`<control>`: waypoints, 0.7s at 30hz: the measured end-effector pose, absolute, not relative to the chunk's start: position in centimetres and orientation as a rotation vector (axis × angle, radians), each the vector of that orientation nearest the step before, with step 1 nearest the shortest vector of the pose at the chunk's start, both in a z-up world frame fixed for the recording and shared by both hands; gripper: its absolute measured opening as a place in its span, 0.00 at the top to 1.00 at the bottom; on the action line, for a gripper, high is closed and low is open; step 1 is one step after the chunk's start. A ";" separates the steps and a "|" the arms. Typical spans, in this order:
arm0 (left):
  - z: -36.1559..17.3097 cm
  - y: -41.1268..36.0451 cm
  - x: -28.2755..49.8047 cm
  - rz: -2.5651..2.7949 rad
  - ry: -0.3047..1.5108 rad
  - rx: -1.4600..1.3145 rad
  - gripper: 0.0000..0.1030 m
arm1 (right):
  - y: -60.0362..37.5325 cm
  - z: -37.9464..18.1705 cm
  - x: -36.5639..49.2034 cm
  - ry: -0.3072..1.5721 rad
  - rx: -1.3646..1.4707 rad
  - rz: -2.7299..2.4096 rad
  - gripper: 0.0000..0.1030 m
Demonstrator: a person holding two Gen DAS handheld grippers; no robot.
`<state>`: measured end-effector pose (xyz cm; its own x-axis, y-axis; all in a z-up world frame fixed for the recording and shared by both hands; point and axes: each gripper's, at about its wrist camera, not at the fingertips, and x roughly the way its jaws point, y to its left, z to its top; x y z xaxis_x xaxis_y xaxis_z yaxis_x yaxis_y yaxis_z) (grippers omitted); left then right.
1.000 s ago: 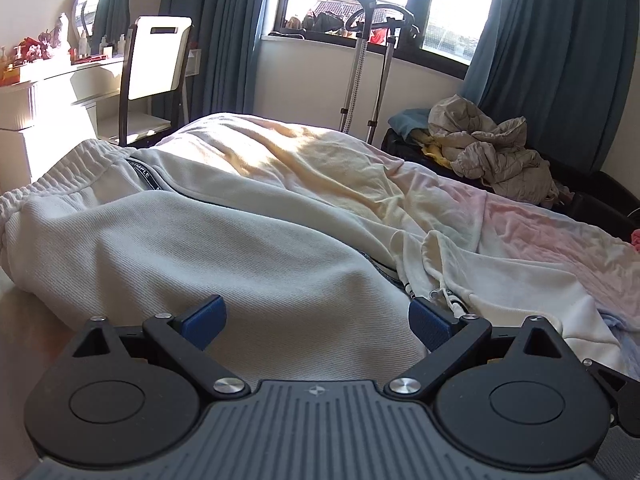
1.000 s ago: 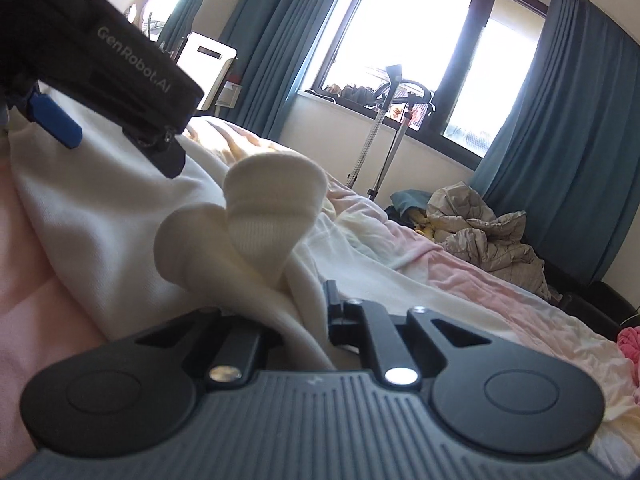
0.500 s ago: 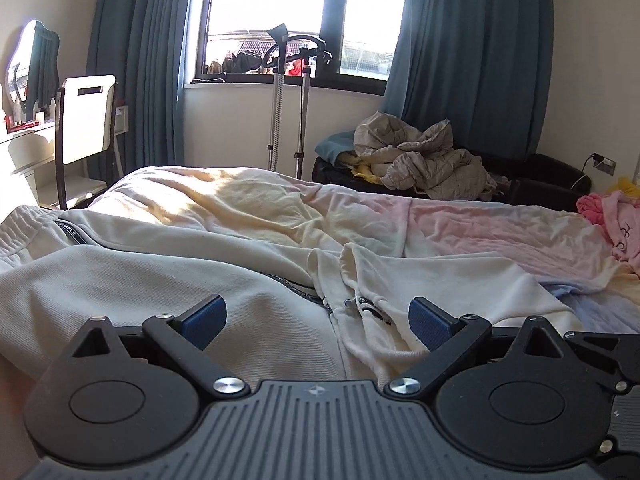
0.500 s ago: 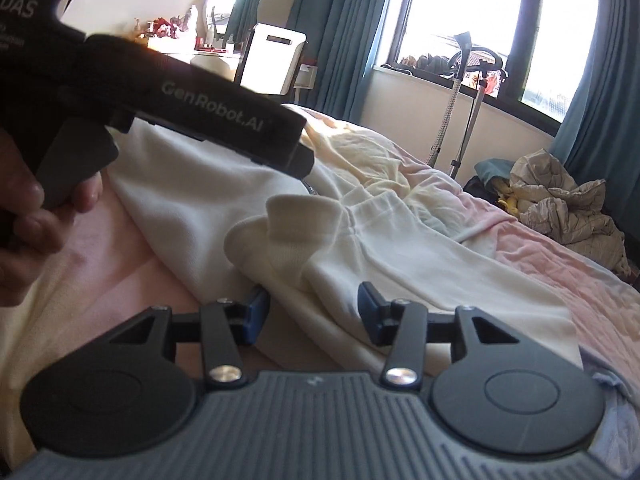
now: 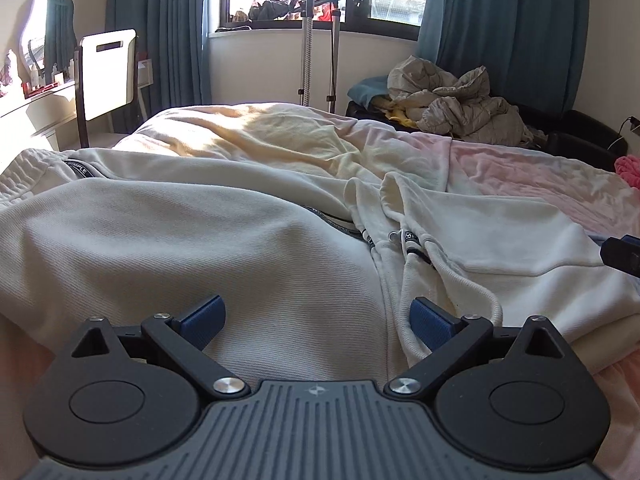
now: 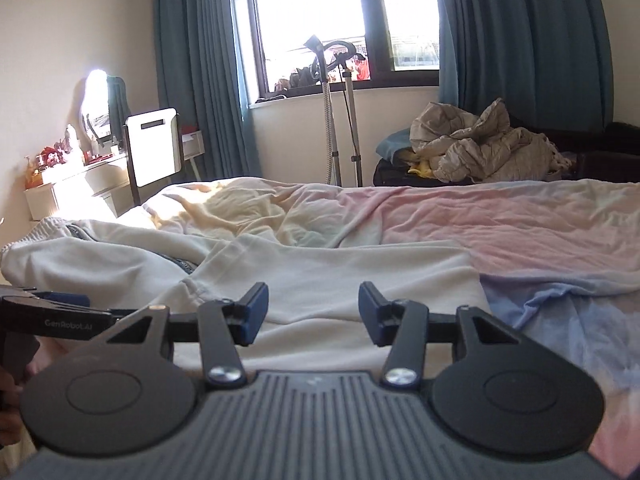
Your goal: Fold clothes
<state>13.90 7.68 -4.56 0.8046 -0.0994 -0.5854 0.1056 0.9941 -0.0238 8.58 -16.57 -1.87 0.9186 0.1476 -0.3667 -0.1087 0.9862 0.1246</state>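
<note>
1. The left gripper (image 5: 316,316) has its fingers spread wide, holding nothing.
2. The right gripper (image 6: 313,312) has just let go; its fingers are apart.
3. The white hoodie (image 5: 224,248) lies on the bed (image 6: 500,220), under both.

Materials as I see them from the rig:

- Cream hoodie (image 5: 168,248), under my left gripper (image 5: 316,316): matt ribbed knit cloth; woven drawcord beside the right pad.
- Left gripper: matt black plastic arms, shiny metal pivot screws, textured blue pads (image 5: 430,322).
- Right gripper (image 6: 312,312): same finish.
- Bedsheet (image 6: 520,220), beyond the jaws: soft, creased matt cloth.
- Curtains (image 6: 520,40), far ahead: heavy matt fabric.
- Stand (image 5: 308,40): polished metal tube.
</note>
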 end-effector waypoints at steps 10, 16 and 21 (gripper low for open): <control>-2.5 7.3 11.5 -0.148 0.493 -0.023 0.03 | -18.1 -6.4 10.9 0.540 0.159 0.041 0.53; -1.2 5.1 9.7 -0.248 0.351 0.007 0.03 | -18.2 -6.4 10.5 0.537 0.153 0.042 0.52; -3.9 3.2 11.5 -0.197 0.447 0.148 0.03 | -18.4 -6.2 10.3 0.532 0.150 0.042 0.52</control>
<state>11.53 3.16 -3.93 0.8833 -0.1558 -0.4421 0.2204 0.9704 0.0985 10.29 -18.36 -6.24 0.8614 0.0790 -0.5018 -0.0011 0.9881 0.1536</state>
